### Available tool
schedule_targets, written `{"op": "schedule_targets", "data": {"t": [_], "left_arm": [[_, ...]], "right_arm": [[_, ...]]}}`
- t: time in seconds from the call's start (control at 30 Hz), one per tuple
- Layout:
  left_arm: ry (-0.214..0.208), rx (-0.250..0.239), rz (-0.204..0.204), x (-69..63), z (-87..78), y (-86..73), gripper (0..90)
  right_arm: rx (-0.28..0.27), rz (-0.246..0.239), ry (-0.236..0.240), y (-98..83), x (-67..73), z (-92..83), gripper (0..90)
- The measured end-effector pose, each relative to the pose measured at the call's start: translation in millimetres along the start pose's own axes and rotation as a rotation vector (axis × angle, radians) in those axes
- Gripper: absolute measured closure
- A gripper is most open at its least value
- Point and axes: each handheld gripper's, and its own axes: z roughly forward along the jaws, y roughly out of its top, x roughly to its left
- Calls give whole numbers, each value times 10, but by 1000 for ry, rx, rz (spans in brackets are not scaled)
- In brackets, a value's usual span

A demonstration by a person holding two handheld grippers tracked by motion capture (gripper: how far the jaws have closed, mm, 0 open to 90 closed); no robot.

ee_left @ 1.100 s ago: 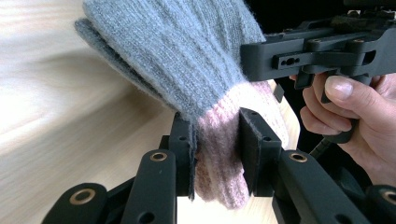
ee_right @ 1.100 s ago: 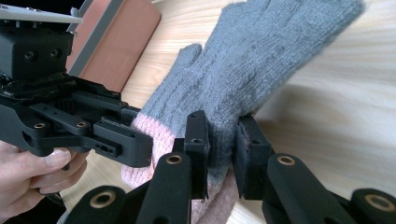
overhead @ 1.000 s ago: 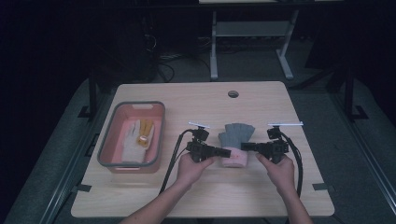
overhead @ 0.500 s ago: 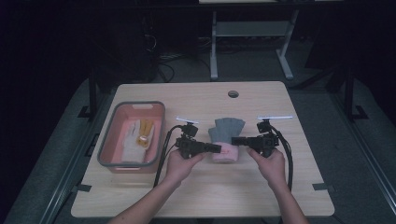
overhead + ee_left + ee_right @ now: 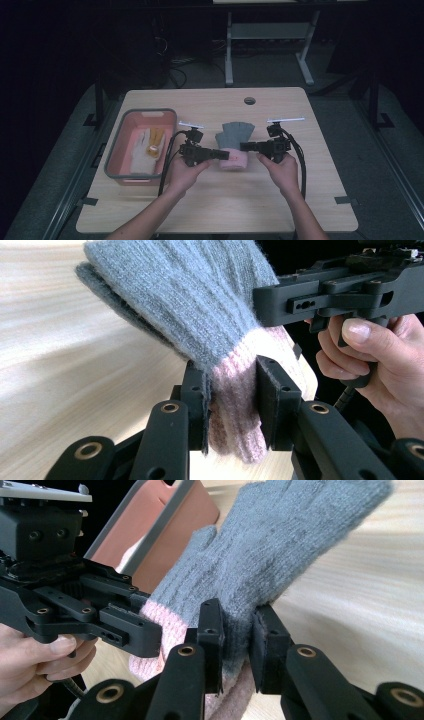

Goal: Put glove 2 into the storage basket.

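Both claws are gripping the grey glove (image 5: 235,135) by its pink cuff (image 5: 235,159): the left claw (image 5: 232,405) is pinching one edge, the right claw (image 5: 236,645) the other, above the table (image 5: 215,210) just right of the pink bin (image 5: 116,155).

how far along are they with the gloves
One pale glove already lies in the pink bin. In hand: the left gripper and right gripper each pinch the grey glove near its pink cuff, over the table. Probably left: getting it into the bin.
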Motion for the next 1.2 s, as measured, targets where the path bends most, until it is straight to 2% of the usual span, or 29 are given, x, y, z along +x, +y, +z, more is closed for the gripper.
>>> {"op": "schedule_targets", "data": {"t": [0.67, 1.2], "left_arm": [[17, -43, 17, 90, -341, 73, 687], [30, -63, 15, 161, -581, 92, 692]], "right_arm": [[22, -42, 24, 258, 257, 189, 773], [31, -63, 46, 375, 402, 342, 773]]}}
